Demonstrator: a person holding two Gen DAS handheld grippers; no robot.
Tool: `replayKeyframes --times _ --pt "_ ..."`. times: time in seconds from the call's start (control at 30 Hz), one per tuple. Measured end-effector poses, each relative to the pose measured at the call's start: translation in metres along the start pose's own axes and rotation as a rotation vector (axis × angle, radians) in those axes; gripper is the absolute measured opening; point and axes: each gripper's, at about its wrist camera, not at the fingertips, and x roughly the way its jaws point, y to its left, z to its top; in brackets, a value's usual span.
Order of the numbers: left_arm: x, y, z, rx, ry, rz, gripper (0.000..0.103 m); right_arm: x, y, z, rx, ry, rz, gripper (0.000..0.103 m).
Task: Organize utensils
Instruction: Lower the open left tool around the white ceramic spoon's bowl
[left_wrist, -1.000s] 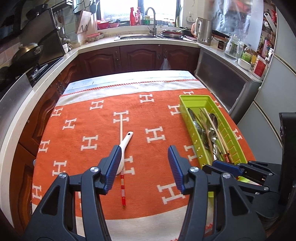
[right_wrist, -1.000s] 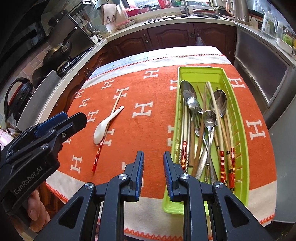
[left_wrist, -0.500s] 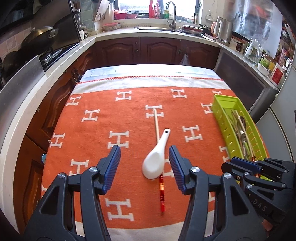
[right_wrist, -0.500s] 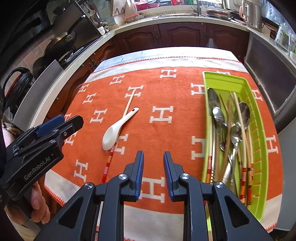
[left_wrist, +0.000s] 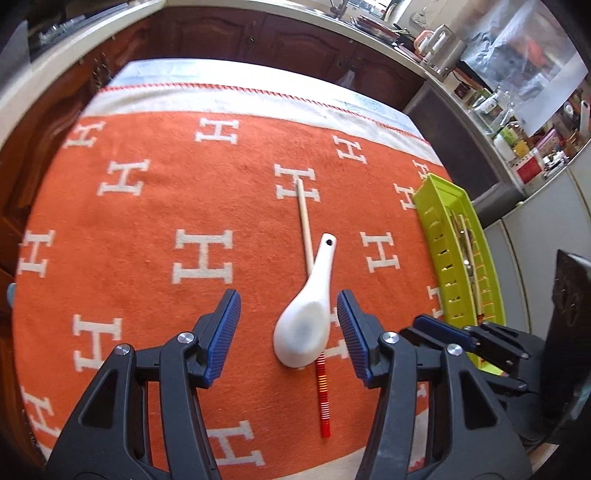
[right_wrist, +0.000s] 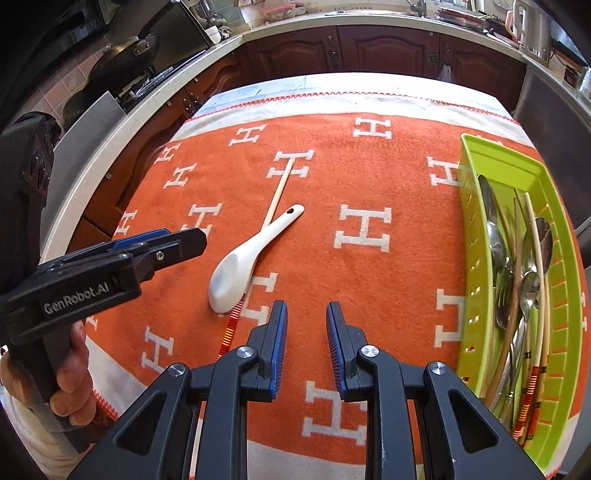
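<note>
I see dark wooden cabinets (right_wrist: 388, 48) at twelve o'clock, a pale countertop (right_wrist: 369, 20) above, daylight-bright.

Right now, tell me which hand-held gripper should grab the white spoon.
Left. The left hand-held gripper is open with its fingers either side of the white spoon's bowl. The right hand-held gripper sits over bare orange cloth, beside the spoon.

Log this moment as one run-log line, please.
left hand-held gripper: open, straddling white spoon | right hand-held gripper: open, empty | chopstick: under spoon
</note>
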Motion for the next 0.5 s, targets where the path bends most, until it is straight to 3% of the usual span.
replayKeyframes --times 0.17,0.37,0.5 --pt "0.024 0.001 0.009 -0.006 0.056 -0.096 0.051 0.013 -0.003 0.004 0.007 0.016 -0.005 0.022" --pt "0.053 -0.002 0.009 0.011 0.106 -0.078 0.051 0.029 -0.002 0.007 0.014 0.033 -0.004 0.022" --pt "0.061 -0.008 0.011 0.048 0.082 -0.081 0.052 0.035 -0.004 0.008 0.019 0.042 -0.003 0.022"
